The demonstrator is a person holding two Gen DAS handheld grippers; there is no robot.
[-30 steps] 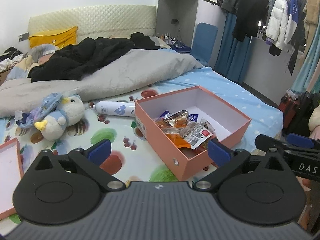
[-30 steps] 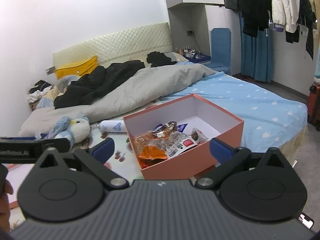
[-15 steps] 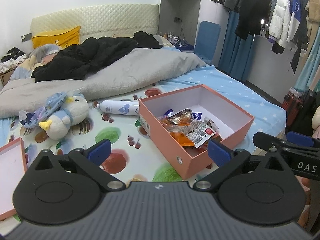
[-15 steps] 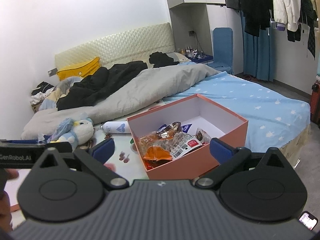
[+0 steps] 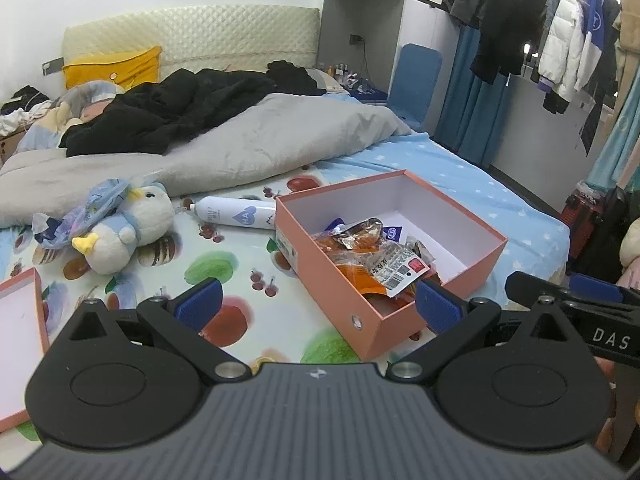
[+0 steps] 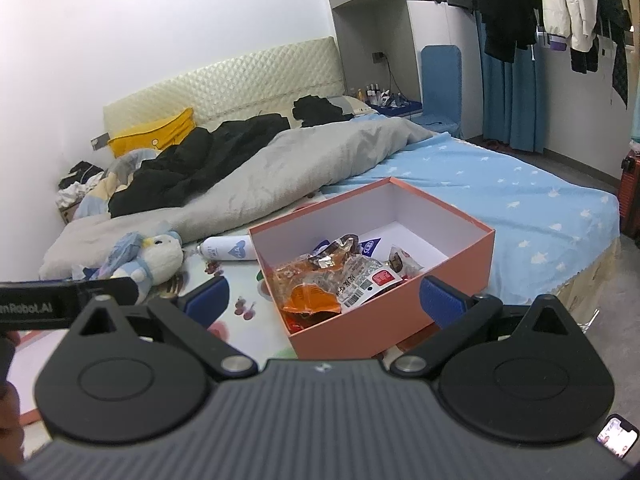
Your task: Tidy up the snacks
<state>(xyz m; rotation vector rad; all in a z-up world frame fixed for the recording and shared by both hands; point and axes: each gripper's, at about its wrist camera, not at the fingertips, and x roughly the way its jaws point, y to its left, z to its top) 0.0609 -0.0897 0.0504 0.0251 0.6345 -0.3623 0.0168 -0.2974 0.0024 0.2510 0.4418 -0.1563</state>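
Bed (image 5: 460, 168): carries everything.
Pink cardboard box (image 5: 400, 316): open near the bed's foot, stiff-walled, probably light.
Snack packets (image 6: 340, 276): heaped inside; likely crinkly, slippery, crushable, best pinched at a sealed edge.
Left tongs (image 5: 316, 304), right tongs (image 6: 324, 300): spread wide, empty.

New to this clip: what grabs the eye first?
The open pink box near the bed's foot edge, with crinkly snack packets piled at its near end. Left of it lie a plush penguin and a white bottle on the fruit-print sheet. Both the left hand-held gripper and right hand-held gripper hang open and empty in front of the box.
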